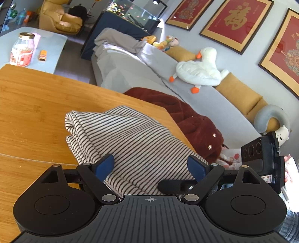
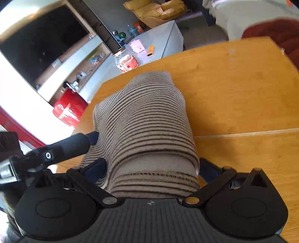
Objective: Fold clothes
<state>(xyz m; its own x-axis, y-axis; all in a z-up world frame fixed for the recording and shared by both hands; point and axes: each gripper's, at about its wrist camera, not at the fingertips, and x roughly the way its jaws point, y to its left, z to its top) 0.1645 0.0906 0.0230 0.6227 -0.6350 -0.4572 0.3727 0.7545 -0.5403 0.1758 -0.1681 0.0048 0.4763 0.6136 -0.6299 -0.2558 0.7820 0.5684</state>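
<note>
- Readable writing: one large gold Chinese character on the middle of three red framed pictures [image 1: 235, 17], far ahead of the left hand-held gripper [image 1: 150, 166]; the jar [image 1: 22, 49] label is too small to read.
- Count: one striped garment [image 1: 129, 142], one wooden worktop [image 1: 33, 104], one plush goose [image 1: 200, 70], one dark red coat [image 1: 188, 121].
- The left hand-held gripper is spread wide, its blue pads [image 1: 105, 164] on either side of the folded garment's near edge, not clamped.
- The right hand-held gripper [image 2: 152, 170] is also spread wide; the garment [image 2: 143, 119] bulges between its fingers [image 2: 97, 166], resting on the worktop [image 2: 243, 97].
</note>
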